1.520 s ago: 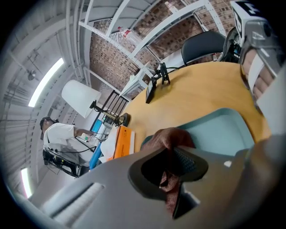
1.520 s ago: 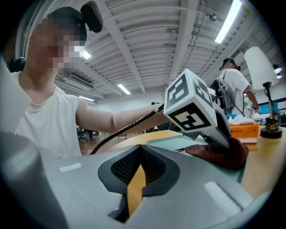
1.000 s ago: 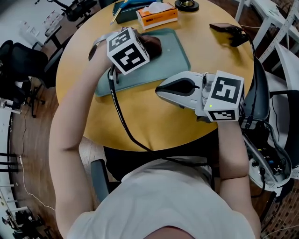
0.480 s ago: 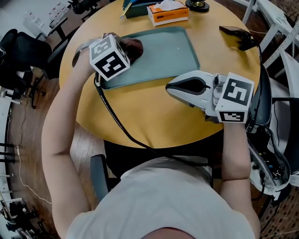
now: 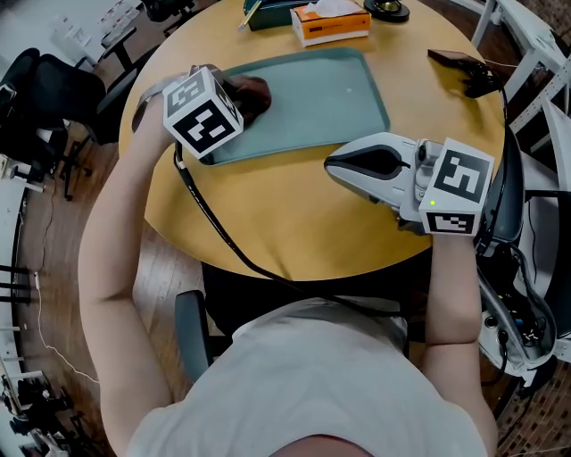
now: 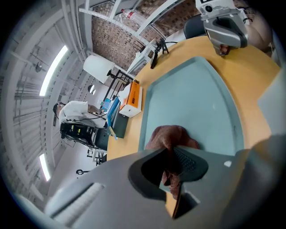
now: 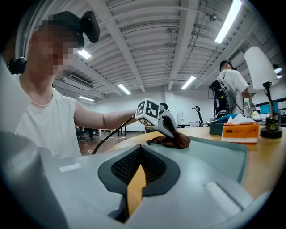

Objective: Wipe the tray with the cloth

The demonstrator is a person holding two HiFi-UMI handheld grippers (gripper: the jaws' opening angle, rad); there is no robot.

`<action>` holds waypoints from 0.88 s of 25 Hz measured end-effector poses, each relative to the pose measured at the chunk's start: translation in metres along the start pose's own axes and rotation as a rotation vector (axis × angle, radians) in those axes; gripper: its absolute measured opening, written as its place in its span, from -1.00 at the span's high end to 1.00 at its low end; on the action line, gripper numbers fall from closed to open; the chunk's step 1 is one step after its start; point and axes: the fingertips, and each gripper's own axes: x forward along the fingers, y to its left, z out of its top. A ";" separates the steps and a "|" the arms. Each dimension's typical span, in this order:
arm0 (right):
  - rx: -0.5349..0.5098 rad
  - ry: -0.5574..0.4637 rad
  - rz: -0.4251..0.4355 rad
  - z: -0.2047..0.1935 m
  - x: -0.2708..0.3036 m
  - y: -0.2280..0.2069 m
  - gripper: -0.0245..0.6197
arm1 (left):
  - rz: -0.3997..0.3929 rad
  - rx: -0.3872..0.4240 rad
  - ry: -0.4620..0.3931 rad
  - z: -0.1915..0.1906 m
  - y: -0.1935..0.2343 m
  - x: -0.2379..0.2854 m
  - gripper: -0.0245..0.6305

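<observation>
A teal tray (image 5: 330,98) lies on the round wooden table. On its left end rests a brown cloth (image 5: 252,91), and my left gripper (image 5: 237,100) is shut on it and presses it down on the tray. In the left gripper view the cloth (image 6: 172,136) bunches between the pads, with the tray (image 6: 196,103) stretching beyond. My right gripper (image 5: 334,166) hovers over bare table just in front of the tray's right part, shut and holding nothing. Its own view looks across the tray (image 7: 223,152) at the cloth (image 7: 174,141) and the left gripper (image 7: 167,127).
An orange tissue box (image 5: 330,22) and a dark case (image 5: 268,11) stand behind the tray. A black lamp base (image 5: 386,9) sits at the back, a black device (image 5: 459,64) at the right. The table edge (image 5: 294,272) curves close to my body. A person stands far off (image 7: 232,85).
My left gripper has slid the cloth leftward over the tray, from near its middle to its left end. The right gripper has stayed in place.
</observation>
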 end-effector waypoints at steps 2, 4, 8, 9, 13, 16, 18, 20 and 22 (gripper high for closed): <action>0.000 0.000 0.000 0.000 0.000 0.000 0.92 | -0.012 0.006 -0.004 0.002 -0.004 -0.006 -0.19; 0.001 0.000 0.002 0.000 0.000 0.001 0.92 | -0.022 0.008 -0.005 0.002 -0.009 -0.012 -0.19; 0.001 0.001 0.000 0.000 0.000 0.000 0.92 | -0.025 0.000 -0.013 0.006 -0.013 -0.016 -0.19; 0.000 0.000 -0.001 0.000 0.000 0.000 0.92 | -0.025 -0.001 -0.019 0.010 -0.013 -0.016 -0.18; 0.000 -0.002 -0.001 0.000 0.000 0.001 0.92 | -0.020 0.003 -0.053 0.038 -0.018 -0.013 -0.19; -0.001 -0.003 0.000 0.000 0.000 0.001 0.92 | -0.024 0.005 -0.089 0.065 -0.019 -0.010 -0.19; -0.001 -0.003 0.000 0.000 0.000 0.001 0.92 | -0.026 0.016 -0.112 0.084 -0.019 -0.008 -0.19; -0.001 -0.003 -0.001 0.000 -0.001 0.001 0.92 | -0.027 0.030 -0.134 0.102 -0.018 -0.005 -0.19; -0.001 -0.003 -0.001 0.000 0.000 0.001 0.92 | -0.036 0.041 -0.154 0.120 -0.019 -0.002 -0.19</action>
